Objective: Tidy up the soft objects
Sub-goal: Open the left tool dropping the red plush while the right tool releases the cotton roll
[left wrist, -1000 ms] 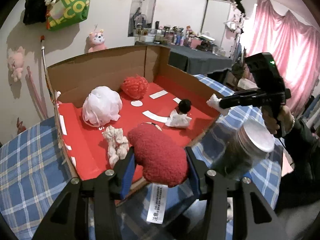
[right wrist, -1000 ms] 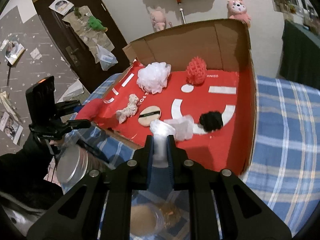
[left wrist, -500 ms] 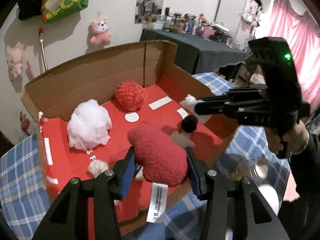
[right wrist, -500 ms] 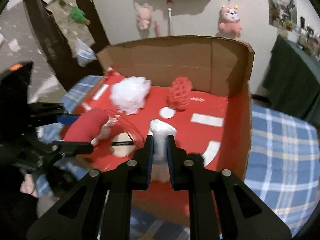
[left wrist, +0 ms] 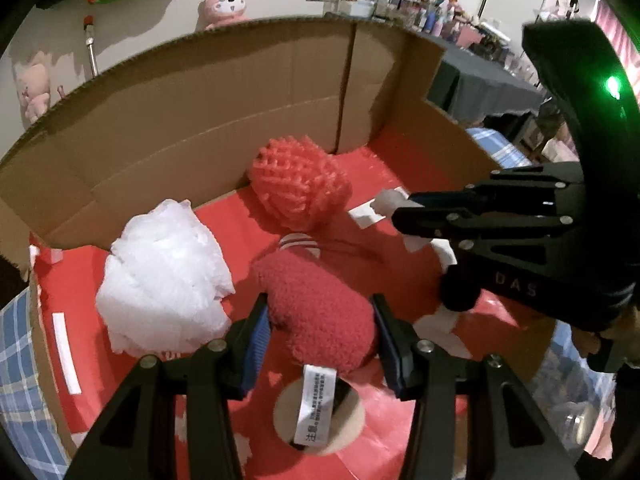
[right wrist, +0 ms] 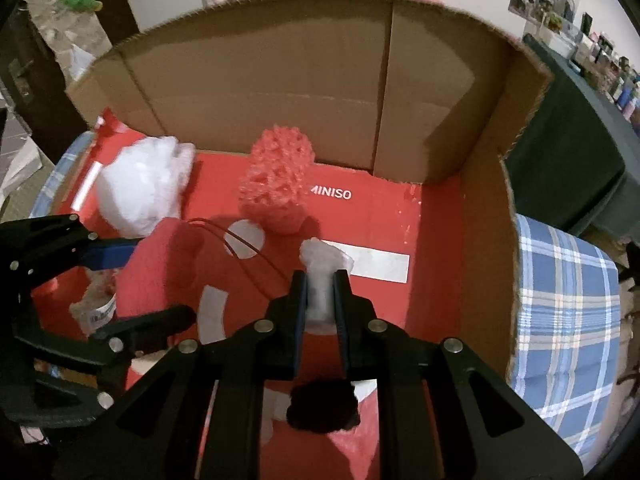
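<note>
The left tongs (left wrist: 320, 328) grip a red plush (left wrist: 320, 312) between their 2 blue pads (left wrist: 256, 344), low over the red floor of the box (left wrist: 200, 100). A white tag (left wrist: 316, 408) hangs from the plush over a round beige puff (left wrist: 352, 420) lying on the floor below. The plush fills the gap from pad to pad.

The right tongs (right wrist: 320, 292) are clenched on a white wad (right wrist: 320, 276), which sticks out past the fingertips above the red floor. Below these tongs lies a black pompom (right wrist: 324, 408) on white scraps. In the left wrist view the right tongs (left wrist: 396, 212) come in from the right side, the wad's white tip (left wrist: 386, 200) showing at their end.

Farther in, a white mesh ball (left wrist: 164, 280) rests on the floor left of the plush, and a red mesh ball (left wrist: 300, 188) sits near the back wall at the fold. The box (right wrist: 360, 80) has brown cardboard walls and a red lining printed MINISO. It stands on a blue plaid cloth (right wrist: 568, 320). A pink toy (left wrist: 224, 4) hangs on the wall behind the box.
</note>
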Tool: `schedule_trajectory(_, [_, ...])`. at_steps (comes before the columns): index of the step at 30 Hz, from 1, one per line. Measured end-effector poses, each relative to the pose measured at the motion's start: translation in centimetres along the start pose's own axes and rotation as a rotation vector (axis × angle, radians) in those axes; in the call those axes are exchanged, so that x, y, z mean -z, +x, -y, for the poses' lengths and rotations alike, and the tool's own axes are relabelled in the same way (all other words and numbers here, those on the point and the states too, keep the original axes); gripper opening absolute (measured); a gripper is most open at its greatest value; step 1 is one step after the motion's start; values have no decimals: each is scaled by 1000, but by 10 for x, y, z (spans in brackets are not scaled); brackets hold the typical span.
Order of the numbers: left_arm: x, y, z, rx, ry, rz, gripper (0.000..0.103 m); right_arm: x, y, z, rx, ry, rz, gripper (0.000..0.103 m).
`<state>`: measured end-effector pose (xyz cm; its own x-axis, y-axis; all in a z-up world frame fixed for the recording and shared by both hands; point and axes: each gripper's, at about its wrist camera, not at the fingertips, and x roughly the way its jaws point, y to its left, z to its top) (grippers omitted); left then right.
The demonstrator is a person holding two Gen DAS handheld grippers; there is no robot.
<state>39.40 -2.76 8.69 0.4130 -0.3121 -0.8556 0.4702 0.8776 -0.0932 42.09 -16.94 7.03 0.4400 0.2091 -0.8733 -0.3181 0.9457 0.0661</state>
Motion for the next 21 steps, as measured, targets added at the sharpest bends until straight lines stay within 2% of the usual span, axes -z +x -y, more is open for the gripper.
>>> schedule_trajectory(7, [-3,21,-5,-35,-6,-45,52,-5,16,8,14,32,-34,13])
schedule_trajectory(15, [-1,25,-11,-41,-21,-51,54,-7,29,14,-5,67,-64,14])
schedule_trajectory(21, [3,28,-17,-39,-35,-56,62,-10,32,21,-17,79,-71,20])
